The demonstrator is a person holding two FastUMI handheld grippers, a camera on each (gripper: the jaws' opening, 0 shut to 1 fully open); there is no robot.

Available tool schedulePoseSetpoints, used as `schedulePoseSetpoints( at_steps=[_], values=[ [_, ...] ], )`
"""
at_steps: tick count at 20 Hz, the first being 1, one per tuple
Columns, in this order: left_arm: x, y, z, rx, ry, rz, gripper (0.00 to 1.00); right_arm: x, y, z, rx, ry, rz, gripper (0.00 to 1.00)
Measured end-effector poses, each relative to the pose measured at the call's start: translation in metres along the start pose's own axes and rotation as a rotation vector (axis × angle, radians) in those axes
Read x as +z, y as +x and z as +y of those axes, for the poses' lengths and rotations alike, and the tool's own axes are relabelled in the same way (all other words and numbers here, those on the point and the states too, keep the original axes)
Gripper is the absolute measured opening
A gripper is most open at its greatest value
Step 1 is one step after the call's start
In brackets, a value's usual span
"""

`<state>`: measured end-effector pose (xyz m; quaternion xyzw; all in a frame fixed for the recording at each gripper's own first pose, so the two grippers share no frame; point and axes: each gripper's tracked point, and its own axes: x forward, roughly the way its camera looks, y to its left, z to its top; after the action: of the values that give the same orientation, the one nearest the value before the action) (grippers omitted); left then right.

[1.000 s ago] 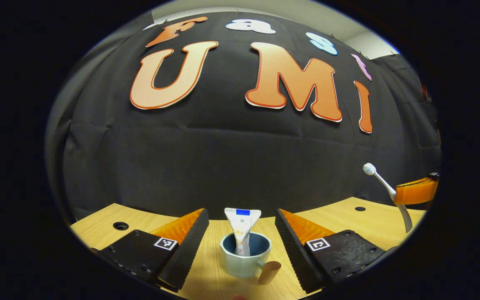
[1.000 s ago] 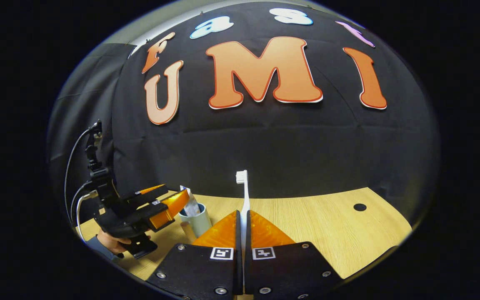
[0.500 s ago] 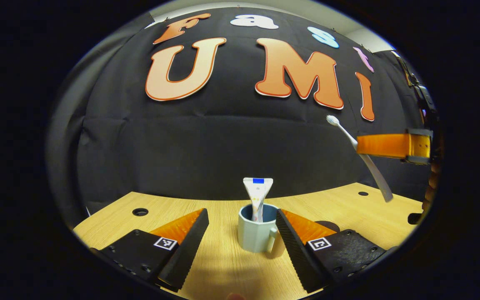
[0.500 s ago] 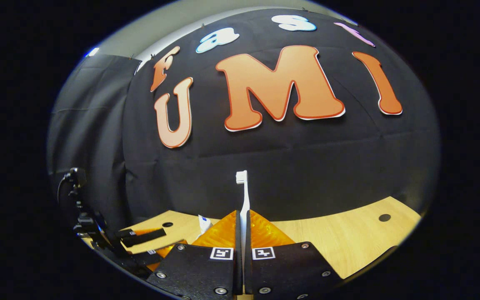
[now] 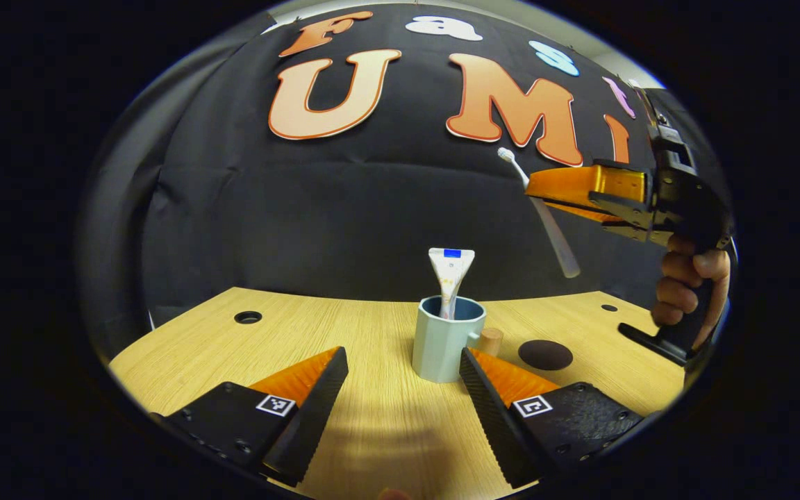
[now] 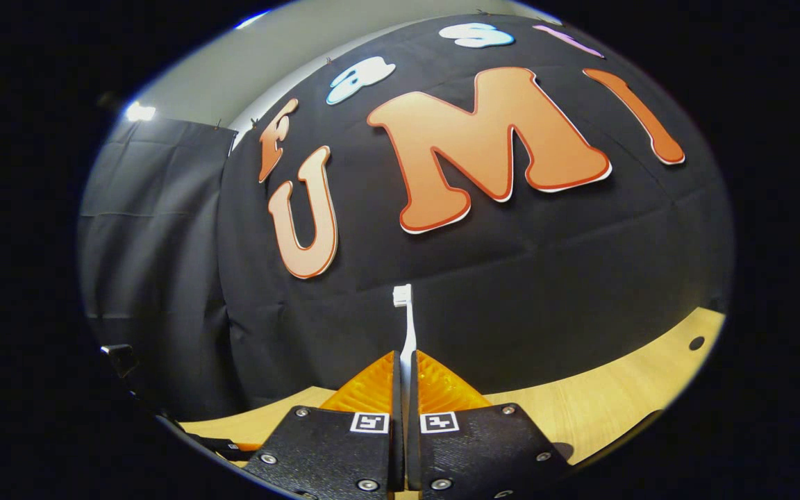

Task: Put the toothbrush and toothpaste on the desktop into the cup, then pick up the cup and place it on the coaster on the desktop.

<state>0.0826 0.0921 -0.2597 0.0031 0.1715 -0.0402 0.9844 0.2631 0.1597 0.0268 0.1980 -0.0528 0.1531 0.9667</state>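
Desk (image 5: 372, 333) lower frame; cup (image 5: 442, 344) has slid from bottom centre to mid-frame as your left gripper (image 5: 403, 389) backed off, jaws wide, empty. Toothpaste (image 5: 450, 278) stands inside. Coaster (image 5: 545, 354) right of it. Your right gripper (image 6: 405, 378), clamped on the toothbrush (image 6: 405, 326), climbed to upper right: next, tip it in.

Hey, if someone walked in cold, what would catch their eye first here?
The toothpaste standing upright in the cup at the desk's middle. Then the toothbrush, clamped in the right gripper and held aloft to the cup's right, bristles uppermost.
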Motion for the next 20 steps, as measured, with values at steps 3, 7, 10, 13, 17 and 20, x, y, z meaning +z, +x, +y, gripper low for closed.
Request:
schedulePoseSetpoints(
  at_steps=[3,7,10,13,17,20],
  values=[
    [-0.004,0.000,0.002,0.004,0.004,0.010,0.98,-0.011,0.017,0.003,0.017,0.034,0.001,0.02],
    [-0.005,0.000,0.001,0.002,0.004,0.013,0.98,-0.021,0.037,0.005,0.022,0.060,-0.020,0.02],
    [-0.005,0.002,0.005,0.013,0.012,0.014,0.97,-0.039,0.048,0.003,0.021,0.069,-0.002,0.02],
    [-0.006,0.001,0.005,0.014,0.010,0.012,0.98,-0.046,0.057,0.003,0.014,0.061,-0.013,0.02],
    [-0.004,-0.001,0.002,0.008,0.003,0.016,0.98,-0.055,0.065,-0.001,-0.011,0.048,-0.038,0.02],
    [-0.007,0.000,0.003,0.011,0.004,0.019,0.97,-0.067,0.067,-0.004,-0.018,0.036,-0.012,0.03]
  ],
)
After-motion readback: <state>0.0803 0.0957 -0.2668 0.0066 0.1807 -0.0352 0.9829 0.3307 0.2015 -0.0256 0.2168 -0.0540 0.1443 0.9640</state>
